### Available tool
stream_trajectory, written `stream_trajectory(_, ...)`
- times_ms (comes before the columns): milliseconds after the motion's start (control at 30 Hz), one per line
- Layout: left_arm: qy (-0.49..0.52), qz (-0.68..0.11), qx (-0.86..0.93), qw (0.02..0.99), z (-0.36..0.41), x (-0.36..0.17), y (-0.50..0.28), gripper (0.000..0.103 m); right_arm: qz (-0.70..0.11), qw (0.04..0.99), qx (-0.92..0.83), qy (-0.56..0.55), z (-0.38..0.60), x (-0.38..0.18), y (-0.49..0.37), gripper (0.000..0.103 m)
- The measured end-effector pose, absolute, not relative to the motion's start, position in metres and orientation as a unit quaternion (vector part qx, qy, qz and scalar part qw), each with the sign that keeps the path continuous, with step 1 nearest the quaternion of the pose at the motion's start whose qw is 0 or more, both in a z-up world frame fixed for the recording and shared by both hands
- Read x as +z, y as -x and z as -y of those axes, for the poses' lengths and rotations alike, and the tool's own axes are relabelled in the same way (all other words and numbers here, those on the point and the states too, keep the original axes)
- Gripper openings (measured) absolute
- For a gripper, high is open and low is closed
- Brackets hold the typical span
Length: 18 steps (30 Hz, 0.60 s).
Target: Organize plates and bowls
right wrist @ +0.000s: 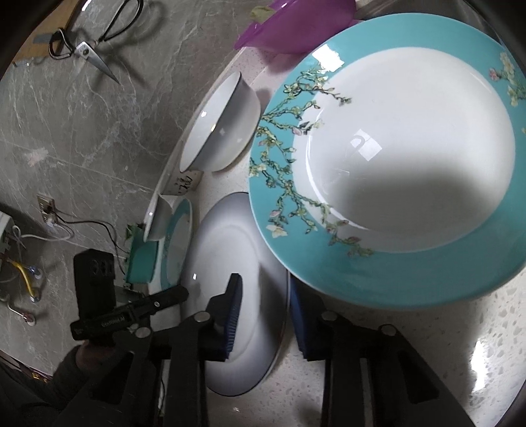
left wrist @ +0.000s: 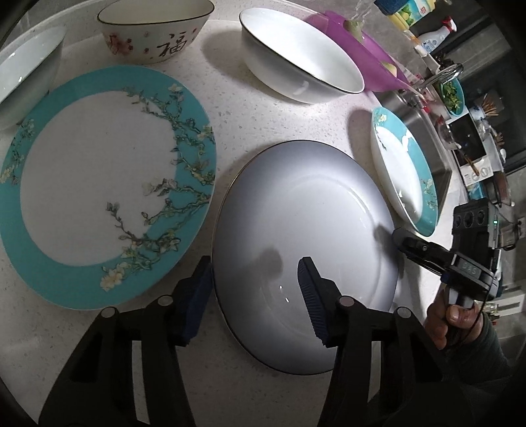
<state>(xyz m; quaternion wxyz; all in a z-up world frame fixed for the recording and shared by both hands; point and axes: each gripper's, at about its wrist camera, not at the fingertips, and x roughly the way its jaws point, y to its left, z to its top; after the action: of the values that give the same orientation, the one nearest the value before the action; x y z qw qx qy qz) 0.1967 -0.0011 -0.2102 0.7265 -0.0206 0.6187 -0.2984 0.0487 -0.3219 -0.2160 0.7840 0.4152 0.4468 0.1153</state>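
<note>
A plain white plate (left wrist: 305, 230) lies on the speckled counter (left wrist: 230, 108). My left gripper (left wrist: 254, 295) is open and straddles its left rim, one blue pad over the plate, one outside. My right gripper (right wrist: 263, 312) is open and straddles the opposite rim of the same plate (right wrist: 227, 243); it also shows in the left wrist view (left wrist: 402, 238). A large teal-rimmed floral plate (left wrist: 102, 184) lies to the left. A second teal-rimmed plate (left wrist: 404, 167) lies to the right, also in the right wrist view (right wrist: 394, 170).
A white bowl (left wrist: 302, 56), a bowl with red flowers and a black character (left wrist: 151, 29) and another white bowl (left wrist: 26, 69) stand at the back. A purple tray (left wrist: 361, 49) and a sink (left wrist: 424, 131) lie to the right. Scissors (right wrist: 88, 46) lie on the grey counter.
</note>
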Motion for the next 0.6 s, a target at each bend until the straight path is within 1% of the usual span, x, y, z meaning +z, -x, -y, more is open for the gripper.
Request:
stream_trajectory(100, 0.026, -0.626, -0.304, 0.718, -0.002, -0.211, -0.200, 0.049, -0.458, 0.774, 0.110, -0.422, 0.323, -0.216, -0.052, 0.025)
stream_trajectory(200, 0.037, -0.632, -0.307, 0.711, -0.005, -0.212, -0.202, 0.049, -0.474, 0.780, 0.103, -0.394, 0.318, -0.210, -0.057, 0.025)
stream_trajectory(233, 0.039, -0.633, -0.309, 0.709, -0.006, -0.212, -0.203, 0.049, -0.480, 0.782, 0.099, -0.384, 0.317, -0.207, -0.058, 0.024)
stream_trajectory(267, 0.037, -0.635, -0.308, 0.708, -0.007, -0.212, -0.203, 0.046, -0.487, 0.783, 0.094, -0.375, 0.316, -0.207, -0.059, 0.018)
stream_trajectory(300, 0.030, -0.637, -0.305, 0.708, -0.007, -0.212, -0.204, 0.041, -0.493, 0.783, 0.088, -0.370, 0.316, -0.206, -0.059, 0.016)
stream_trajectory(333, 0.021, -0.639, -0.298, 0.709, -0.009, -0.212, -0.205, 0.029, -0.497, 0.781, 0.084, -0.368, 0.316, -0.205, -0.060, 0.016)
stream_trajectory(367, 0.017, -0.642, -0.294, 0.708, -0.010, -0.213, -0.206, 0.020, -0.501, 0.783, 0.081, -0.361, 0.316, -0.203, -0.060, 0.017)
stream_trajectory(433, 0.032, -0.647, -0.300, 0.700, -0.016, -0.216, -0.209, 0.019, -0.508, 0.785, 0.073, -0.347, 0.312, -0.200, -0.062, 0.017)
stream_trajectory(600, 0.017, -0.646, -0.298, 0.702, -0.011, -0.215, -0.206, 0.019, -0.507, 0.786, 0.062, -0.348, 0.313, -0.200, -0.060, 0.017)
